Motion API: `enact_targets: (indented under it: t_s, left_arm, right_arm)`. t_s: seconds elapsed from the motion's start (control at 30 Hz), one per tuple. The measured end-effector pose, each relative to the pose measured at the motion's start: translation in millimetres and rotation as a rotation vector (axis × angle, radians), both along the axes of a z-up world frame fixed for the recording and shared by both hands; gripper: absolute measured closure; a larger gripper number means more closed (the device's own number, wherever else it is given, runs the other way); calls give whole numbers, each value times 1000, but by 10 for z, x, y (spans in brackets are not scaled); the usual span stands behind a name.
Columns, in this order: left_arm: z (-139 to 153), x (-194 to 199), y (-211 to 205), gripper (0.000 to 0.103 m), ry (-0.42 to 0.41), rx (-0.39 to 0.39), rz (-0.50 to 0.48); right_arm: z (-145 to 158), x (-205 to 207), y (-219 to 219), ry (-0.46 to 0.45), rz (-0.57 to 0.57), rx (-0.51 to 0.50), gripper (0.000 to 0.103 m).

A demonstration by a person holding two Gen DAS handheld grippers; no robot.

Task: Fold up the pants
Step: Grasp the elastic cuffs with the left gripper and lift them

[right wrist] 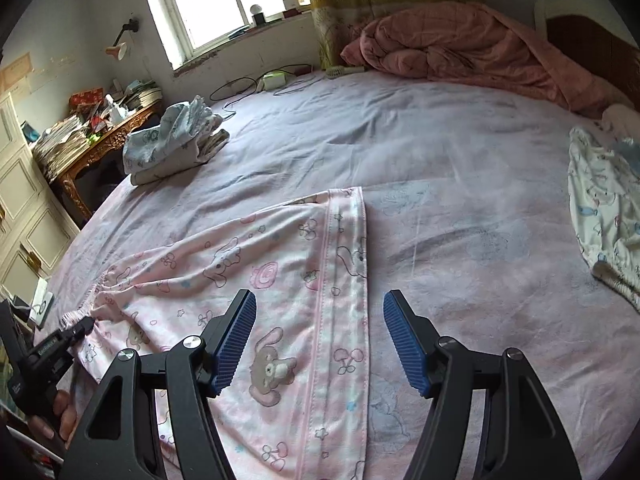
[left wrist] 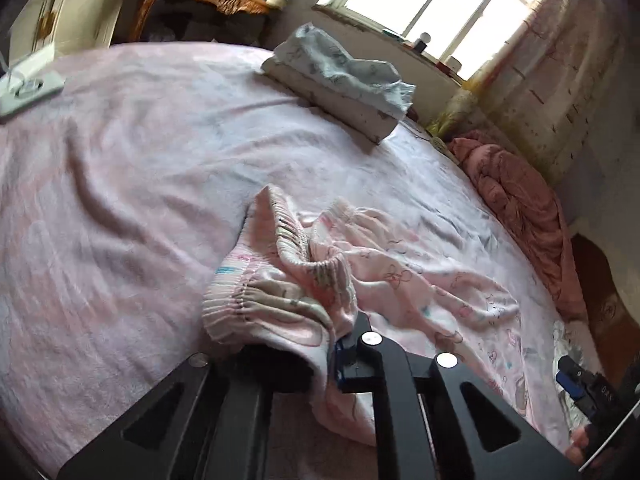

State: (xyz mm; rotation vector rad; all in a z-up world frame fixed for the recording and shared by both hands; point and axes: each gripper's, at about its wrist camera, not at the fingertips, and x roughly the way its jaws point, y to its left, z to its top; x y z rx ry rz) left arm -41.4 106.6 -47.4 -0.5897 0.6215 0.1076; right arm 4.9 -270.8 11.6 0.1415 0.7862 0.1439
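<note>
Your bed (right wrist: 460, 208) carries pink pants (right wrist: 256, 280) near you, folded clothes (right wrist: 172, 144) far left, a quilt (right wrist: 460, 52) far right.

The right gripper (right wrist: 320, 340) hovers over the bed (right wrist: 460, 200) with its blue-padded fingers (right wrist: 236, 336) spread apart, one over the pink cartoon-print pants (right wrist: 280, 280), the other over bare sheet beside the hem. The pants lie stretched out flat. At the far left the left gripper (right wrist: 86, 326) is pinched on the gathered waistband. A folded pile of clothes (right wrist: 172, 144) sits near the bed's far edge, a pink quilt (right wrist: 460, 52) is bunched by the headboard, and a white printed garment (right wrist: 604, 208) lies at the right.
</note>
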Motion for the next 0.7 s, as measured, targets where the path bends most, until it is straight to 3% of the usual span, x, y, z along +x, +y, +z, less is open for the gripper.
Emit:
enact_targets:
  t_s: [0.13, 0.37, 0.5, 0.7]
  left_arm:
    - [266, -40, -217, 97, -80, 100, -51]
    - [626, 117, -861, 98, -124, 174, -294]
    - [563, 153, -1274, 97, -95, 190, -421]
    - [264, 189, -1641, 97, 9, 245, -506]
  right_arm:
    - [-17, -2, -129, 19, -30, 28, 35]
    - [73, -81, -240, -6, -46, 53, 35]
    - [78, -125, -247, -4, -44, 45, 35]
    - [82, -162, -285, 3, -39, 59, 35]
